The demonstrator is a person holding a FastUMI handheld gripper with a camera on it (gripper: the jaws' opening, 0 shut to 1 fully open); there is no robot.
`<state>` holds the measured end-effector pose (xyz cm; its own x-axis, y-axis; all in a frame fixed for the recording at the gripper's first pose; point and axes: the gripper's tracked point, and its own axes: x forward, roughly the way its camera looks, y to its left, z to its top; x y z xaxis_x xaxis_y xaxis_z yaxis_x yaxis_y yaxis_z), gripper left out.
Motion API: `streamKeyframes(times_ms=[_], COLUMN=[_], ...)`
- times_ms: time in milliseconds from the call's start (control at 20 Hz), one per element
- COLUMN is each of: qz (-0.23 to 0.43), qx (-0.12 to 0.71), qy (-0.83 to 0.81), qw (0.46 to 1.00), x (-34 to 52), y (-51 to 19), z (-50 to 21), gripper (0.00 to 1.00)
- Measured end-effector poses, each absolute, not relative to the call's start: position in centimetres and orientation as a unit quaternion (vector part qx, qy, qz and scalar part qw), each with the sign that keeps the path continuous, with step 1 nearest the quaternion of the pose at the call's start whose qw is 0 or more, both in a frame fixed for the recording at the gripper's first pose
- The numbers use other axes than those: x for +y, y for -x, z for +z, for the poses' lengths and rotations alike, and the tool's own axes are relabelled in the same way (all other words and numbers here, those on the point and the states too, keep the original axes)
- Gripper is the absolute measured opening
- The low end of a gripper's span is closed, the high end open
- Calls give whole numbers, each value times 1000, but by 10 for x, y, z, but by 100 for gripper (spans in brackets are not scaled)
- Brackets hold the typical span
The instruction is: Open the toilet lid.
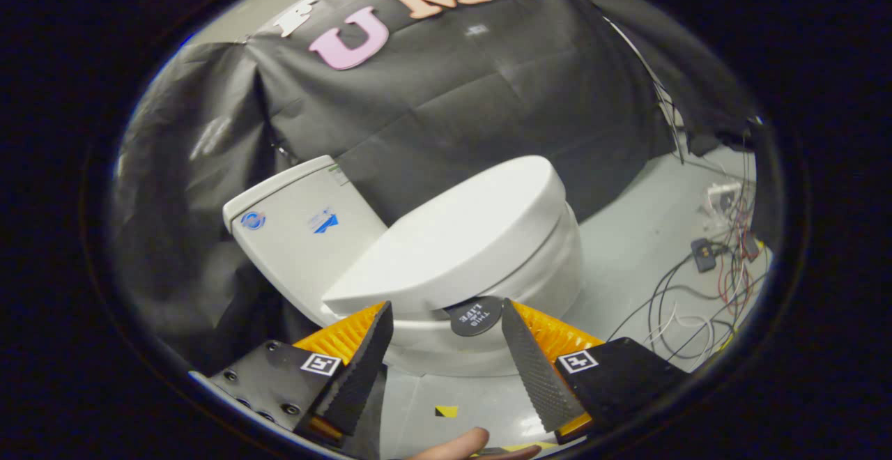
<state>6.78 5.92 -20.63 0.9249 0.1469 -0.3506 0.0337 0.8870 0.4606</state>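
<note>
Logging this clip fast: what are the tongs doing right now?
Tongs: open, holding nothing, fingers spread either side of the round black tab under the closed toilet lid.

Grey floor [627,251], toilet [488,286] standing on it.
Tangled cables [697,293] lie beside it; a yellow-black marker [446,411] sits nearer.

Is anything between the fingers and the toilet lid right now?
Nothing visible. The gripper is open, and the closed lid with its round dark tab lies just ahead, the tab between the fingertips. Behind the lid stands the tank.
</note>
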Motion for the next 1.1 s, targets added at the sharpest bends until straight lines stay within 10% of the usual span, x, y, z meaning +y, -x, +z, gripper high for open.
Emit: streamKeyframes(times_ms=[400, 950, 1100], qz=[-18, -28, -65], qx=[210, 144, 168], qy=[-388, -591, -597], qw=[897, 793, 782], x=[54, 51, 46], y=[-72, -94, -97], z=[-244, -228, -228], gripper=[95, 2, 2])
